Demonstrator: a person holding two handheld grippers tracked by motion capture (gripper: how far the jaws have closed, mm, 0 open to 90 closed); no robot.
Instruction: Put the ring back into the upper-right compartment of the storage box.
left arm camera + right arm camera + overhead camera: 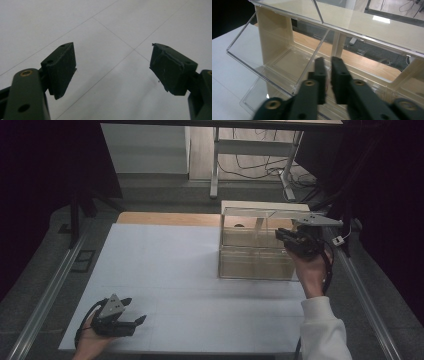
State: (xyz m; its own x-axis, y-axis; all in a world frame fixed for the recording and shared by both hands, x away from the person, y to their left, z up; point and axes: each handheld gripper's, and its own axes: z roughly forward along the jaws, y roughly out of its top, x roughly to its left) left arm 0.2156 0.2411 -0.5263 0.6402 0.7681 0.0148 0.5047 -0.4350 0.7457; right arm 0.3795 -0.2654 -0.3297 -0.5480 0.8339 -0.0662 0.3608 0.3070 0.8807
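Standing at the far right of the table [160, 270], the clear plastic organiser [257, 242] looks light, stiff and slick, likely to slide or tip if pushed hard; its hinged transparent flap [274, 57], swung up and outward, is best taken by its thin front edge. The right tool [327, 75] reaches level into the box beside that flap, jaws narrowly parted with nothing pressed between them, wrist raised above the table. The left tool [112, 67] rests low near the table's front left, jaws wide and empty.
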